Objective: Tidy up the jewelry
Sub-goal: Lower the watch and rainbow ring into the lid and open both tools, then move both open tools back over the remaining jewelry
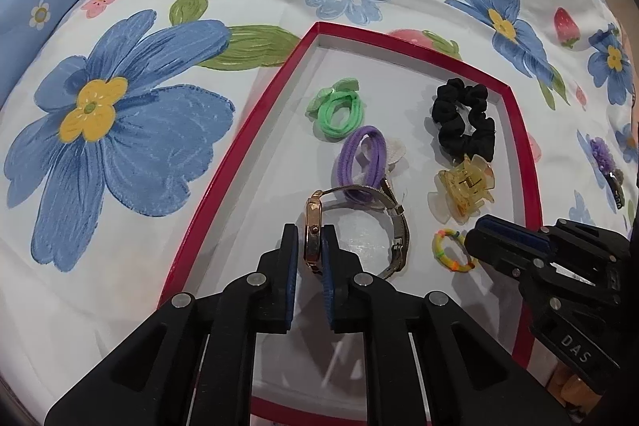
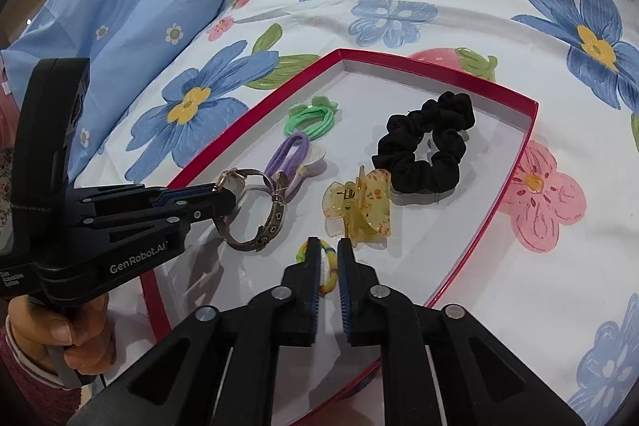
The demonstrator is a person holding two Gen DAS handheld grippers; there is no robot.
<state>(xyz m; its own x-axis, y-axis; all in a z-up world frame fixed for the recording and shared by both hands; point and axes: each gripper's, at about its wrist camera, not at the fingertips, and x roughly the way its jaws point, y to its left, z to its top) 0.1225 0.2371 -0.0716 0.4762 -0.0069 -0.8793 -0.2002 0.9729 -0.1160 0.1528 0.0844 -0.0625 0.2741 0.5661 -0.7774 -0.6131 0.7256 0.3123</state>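
Floral bedsheet [image 1: 167, 226] everywhere – red-rimmed tray [image 1: 239, 130] sits on it. Left tongs [image 1: 310, 238] slightly apart around the watch [image 1: 313, 226], right tongs [image 2: 328, 258] apart around a little rainbow band [image 2: 327, 278], blue pillow [image 2: 131, 6] beyond.

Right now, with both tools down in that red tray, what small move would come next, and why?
Probably open both jaws fully and lift away. The left gripper brackets the watch, which already rests on the red tray; the right gripper straddles the small multicoloured band, also lying on the tray floor. Both pieces seem placed, beside the yellow claw clip.
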